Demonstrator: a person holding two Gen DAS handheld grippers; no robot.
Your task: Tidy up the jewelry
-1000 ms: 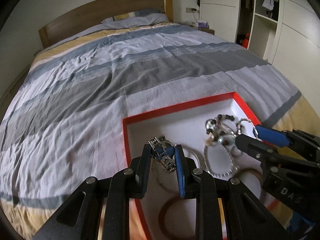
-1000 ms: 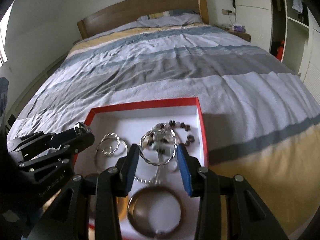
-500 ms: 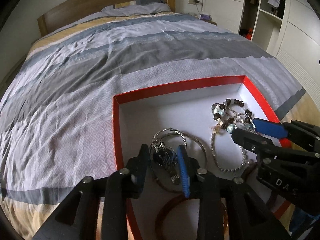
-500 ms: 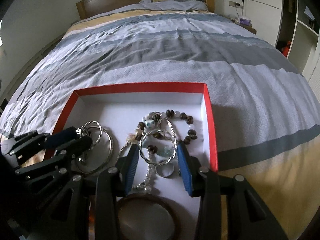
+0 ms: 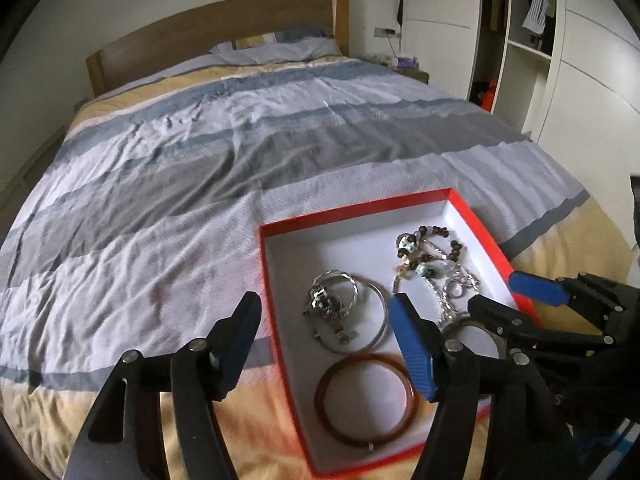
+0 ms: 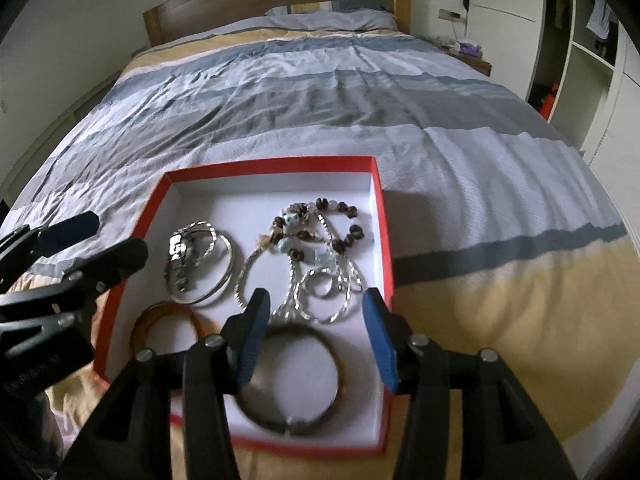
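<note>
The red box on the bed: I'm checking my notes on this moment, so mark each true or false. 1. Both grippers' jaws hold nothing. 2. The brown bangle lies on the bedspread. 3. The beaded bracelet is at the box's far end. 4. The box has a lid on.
1. True: left gripper and right gripper are open and empty.
2. False: the brown bangle lies inside the red box.
3. True: the beaded bracelet lies there.
4. False: it is open.

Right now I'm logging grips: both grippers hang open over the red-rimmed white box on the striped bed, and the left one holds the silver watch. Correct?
Not quite. The left gripper holds nothing: in the left wrist view the silver watch lies in the red-rimmed white box. The right gripper is open too, on the striped bed.
</note>
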